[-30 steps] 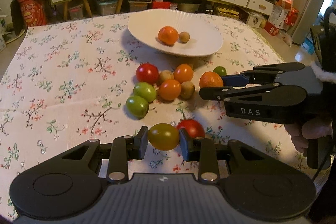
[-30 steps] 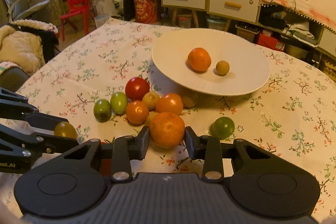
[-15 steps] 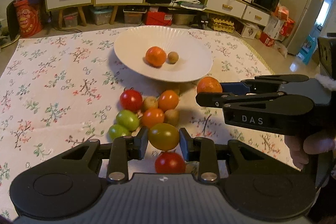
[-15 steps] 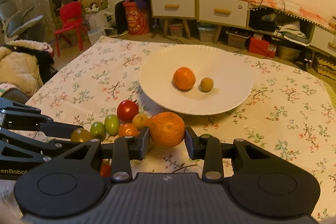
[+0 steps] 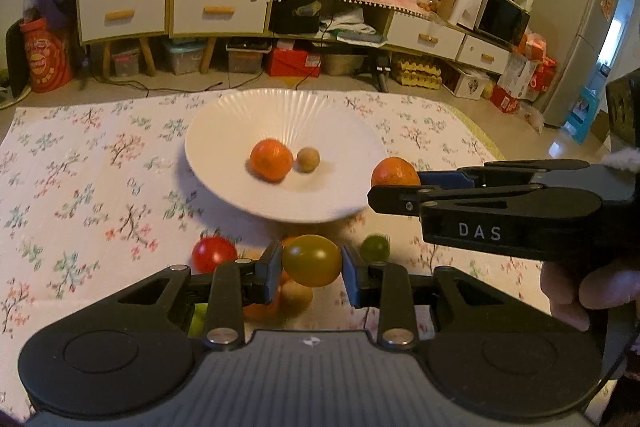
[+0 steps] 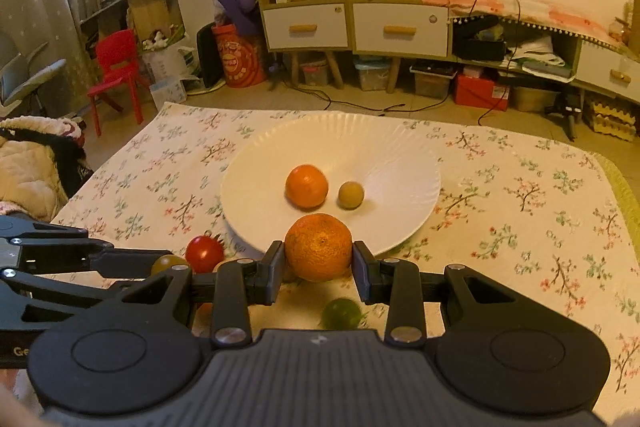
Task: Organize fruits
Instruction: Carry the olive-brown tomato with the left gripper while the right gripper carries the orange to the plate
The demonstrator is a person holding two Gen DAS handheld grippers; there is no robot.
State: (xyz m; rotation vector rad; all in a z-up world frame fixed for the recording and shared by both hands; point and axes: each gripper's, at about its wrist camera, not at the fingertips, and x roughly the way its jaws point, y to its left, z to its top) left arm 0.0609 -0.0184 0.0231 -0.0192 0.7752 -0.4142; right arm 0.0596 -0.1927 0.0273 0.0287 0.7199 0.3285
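My left gripper (image 5: pixel 311 269) has its jaws closed on an olive-yellow tomato (image 5: pixel 312 265); my right gripper (image 6: pixel 318 269) clamps a mandarin (image 6: pixel 318 247). The white plate (image 6: pixel 400 163) lies ahead, nearer the right; loose fruit on the counter below, path clear.

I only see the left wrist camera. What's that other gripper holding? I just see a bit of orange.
Observer: The right gripper clamps a whole tangerine, bumpy skin, held just before the white plate.
Operator: Is any fruit hiding under it?
Observer: Yes, a green tomato lies on the tablecloth right below the jaws.
Operator: What's off to my left, past the table?
Observer: A red chair stands on the floor there, which your view misses.
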